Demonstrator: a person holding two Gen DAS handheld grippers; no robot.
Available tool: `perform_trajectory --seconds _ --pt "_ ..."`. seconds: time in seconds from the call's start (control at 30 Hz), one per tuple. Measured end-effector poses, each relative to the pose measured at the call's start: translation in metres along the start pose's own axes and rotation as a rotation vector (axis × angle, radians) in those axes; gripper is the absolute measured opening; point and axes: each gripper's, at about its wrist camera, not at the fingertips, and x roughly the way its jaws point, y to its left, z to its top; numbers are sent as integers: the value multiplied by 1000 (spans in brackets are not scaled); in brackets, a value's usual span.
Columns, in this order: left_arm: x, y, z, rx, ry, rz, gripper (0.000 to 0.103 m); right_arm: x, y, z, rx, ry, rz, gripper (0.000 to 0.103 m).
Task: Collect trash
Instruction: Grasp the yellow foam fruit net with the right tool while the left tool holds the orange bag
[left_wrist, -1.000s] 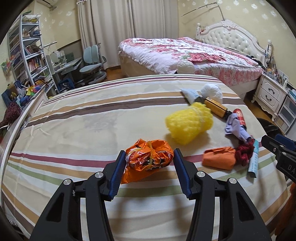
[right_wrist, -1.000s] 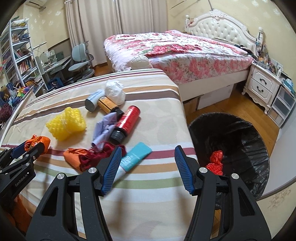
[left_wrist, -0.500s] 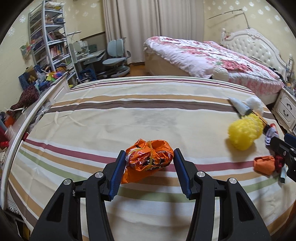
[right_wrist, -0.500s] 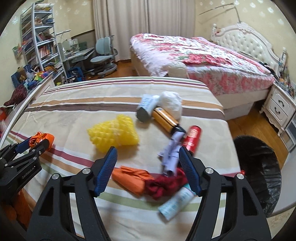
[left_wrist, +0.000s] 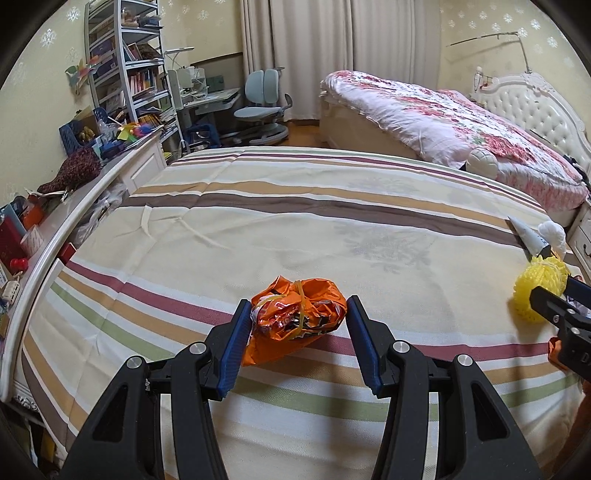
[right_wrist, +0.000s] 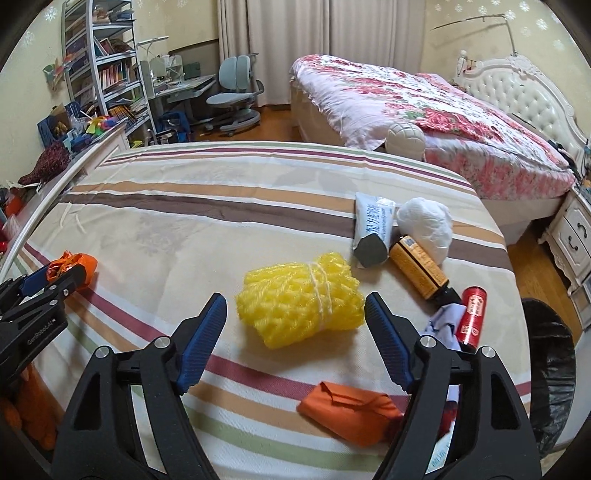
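We see the left gripper (left_wrist: 295, 314) clamped on a crumpled orange wrapper bundle (left_wrist: 297, 319), both blue pads pressed to its sides, the bundle held just above the striped bedspread (left_wrist: 258, 229). In the right wrist view that same gripper sits at the far left edge with the orange bundle in its tips. The right gripper (right_wrist: 295, 310) has just been opening and now stands wide, its pads clear of anything; the yellow foam net roll (right_wrist: 301, 301), tied with pale string, lies on the cover between and just beyond the fingertips, touched by neither. Right of the roll we note a grey-white tube (right_wrist: 371, 230), a white wad (right_wrist: 424, 223) touching it, an amber bottle (right_wrist: 417, 267) lying slantwise, a red can (right_wrist: 472, 317), and a pale lilac scrap (right_wrist: 441, 325) beside the can. Nearer us, under the right finger, an orange folded cloth (right_wrist: 351, 410) rests on the stripes, with something dark red just beside it, mostly hidden. At the far right edge, off the bed, stands a black-lined trash bin (right_wrist: 554, 369). The room beyond: a bookshelf (left_wrist: 125, 74) and cluttered ledge on the left, a desk with a grey-blue chair (left_wrist: 264, 107) before pale curtains, then a second bed with a floral quilt (left_wrist: 443, 122) and white tufted headboard on the right.
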Motion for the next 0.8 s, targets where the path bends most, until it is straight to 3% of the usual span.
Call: perform_trajectory --seconds 0.1,0.17,0.4,0.8 --pt "2 -1 0 3 3 -9 52 6 1 0 2 13 -9 75" --pt "4 -1 0 3 8 -13 52 7 1 -1 0 16 -17 67" --pt "4 -5 0 6 8 -21 52 4 2 -2 -3 4 -14 56" --pt "-12 -35 2 51 -20 -69 52 -34 -37 -4 76 -68 -46 55"
